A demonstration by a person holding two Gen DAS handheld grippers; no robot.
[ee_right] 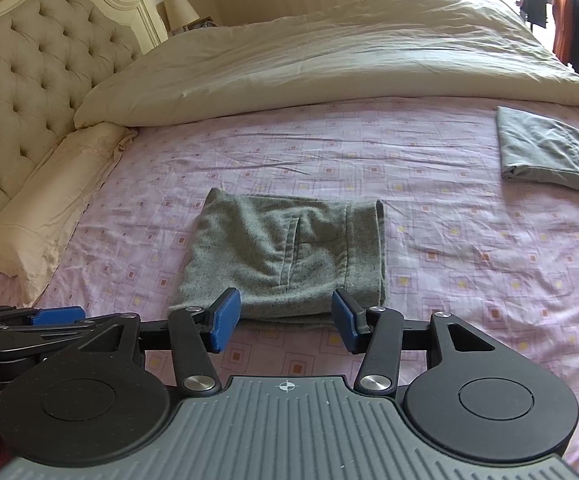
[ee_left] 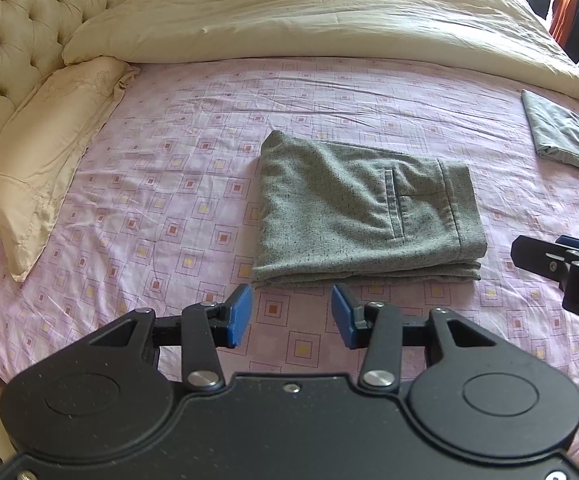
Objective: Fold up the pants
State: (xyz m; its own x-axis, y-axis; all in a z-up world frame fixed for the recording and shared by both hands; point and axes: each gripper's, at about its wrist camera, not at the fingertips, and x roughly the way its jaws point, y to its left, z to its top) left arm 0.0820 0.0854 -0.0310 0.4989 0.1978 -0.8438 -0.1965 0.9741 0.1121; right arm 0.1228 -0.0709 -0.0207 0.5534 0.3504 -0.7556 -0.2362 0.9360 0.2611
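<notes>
the left gripper [ee_left: 291,314] and right gripper [ee_right: 285,316] both hang spread, holding nothing, just short of the folded speckled grey wool pants [ee_left: 363,210] lying mid-bed on the pink square-patterned sheet [ee_left: 161,184]. farther right lies a folded grey garment [ee_right: 549,152], possibly trousers; beyond, a cream duvet [ee_left: 309,12].
</notes>
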